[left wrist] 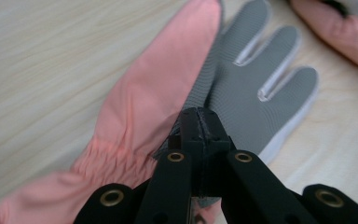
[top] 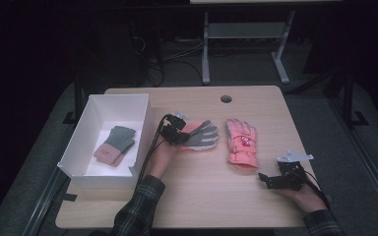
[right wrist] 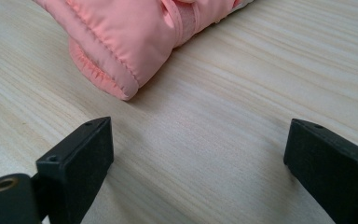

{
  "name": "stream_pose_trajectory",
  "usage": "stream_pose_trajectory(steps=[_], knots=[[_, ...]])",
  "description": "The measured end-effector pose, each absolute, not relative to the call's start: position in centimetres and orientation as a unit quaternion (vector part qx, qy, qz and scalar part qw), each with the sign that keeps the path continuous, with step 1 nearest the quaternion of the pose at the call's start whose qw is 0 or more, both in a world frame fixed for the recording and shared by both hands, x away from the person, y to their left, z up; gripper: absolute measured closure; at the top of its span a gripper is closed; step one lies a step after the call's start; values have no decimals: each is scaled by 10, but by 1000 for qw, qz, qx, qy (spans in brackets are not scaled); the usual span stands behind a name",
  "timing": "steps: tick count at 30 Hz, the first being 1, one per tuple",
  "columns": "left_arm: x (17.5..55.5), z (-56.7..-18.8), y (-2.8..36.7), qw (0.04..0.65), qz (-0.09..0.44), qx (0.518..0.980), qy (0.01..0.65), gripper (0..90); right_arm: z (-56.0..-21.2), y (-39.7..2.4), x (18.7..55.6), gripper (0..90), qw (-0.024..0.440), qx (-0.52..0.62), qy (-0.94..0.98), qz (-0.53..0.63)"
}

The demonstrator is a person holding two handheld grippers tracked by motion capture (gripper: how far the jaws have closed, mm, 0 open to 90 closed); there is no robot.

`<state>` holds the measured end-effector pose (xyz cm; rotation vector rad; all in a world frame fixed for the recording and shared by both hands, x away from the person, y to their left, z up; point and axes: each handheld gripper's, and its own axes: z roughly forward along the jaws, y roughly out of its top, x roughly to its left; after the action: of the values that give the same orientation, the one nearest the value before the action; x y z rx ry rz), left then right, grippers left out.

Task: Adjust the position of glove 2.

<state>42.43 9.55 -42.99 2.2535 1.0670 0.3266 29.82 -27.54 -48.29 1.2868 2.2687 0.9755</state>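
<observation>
A light wooden worktop [top: 197, 196] seen from above. At 9 o'clock, an open white box [top: 91, 118] holds a grey and pink knitted glove [top: 114, 145]. Near the centre, the left tool [top: 179, 135] rests on the cuff end of a pink ski glove lying grey palm up [top: 202, 136]. Just toward 3 o'clock lies a second pink ski glove [top: 242, 142]. At 4 o'clock, the right tool [top: 268, 181] sits low over bare wood, apart from both gloves.
</observation>
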Motion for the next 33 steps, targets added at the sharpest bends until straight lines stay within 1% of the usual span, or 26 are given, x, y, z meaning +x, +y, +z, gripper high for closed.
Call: stream_pose_trajectory(steps=[16,19,26,33], knots=[[408,-430,54,328,72,874,351,897,-483,-275,298,77,177,454,802,345],[407,-425,59,334,76,872,351,897,-483,-276,298,77,177,454,802,345],[401,-408,83,334,100,866,358,897,-483,-276,298,78,177,453,803,345],[397,-415,98,318,105,864,377,897,-483,-276,298,78,177,453,803,345]])
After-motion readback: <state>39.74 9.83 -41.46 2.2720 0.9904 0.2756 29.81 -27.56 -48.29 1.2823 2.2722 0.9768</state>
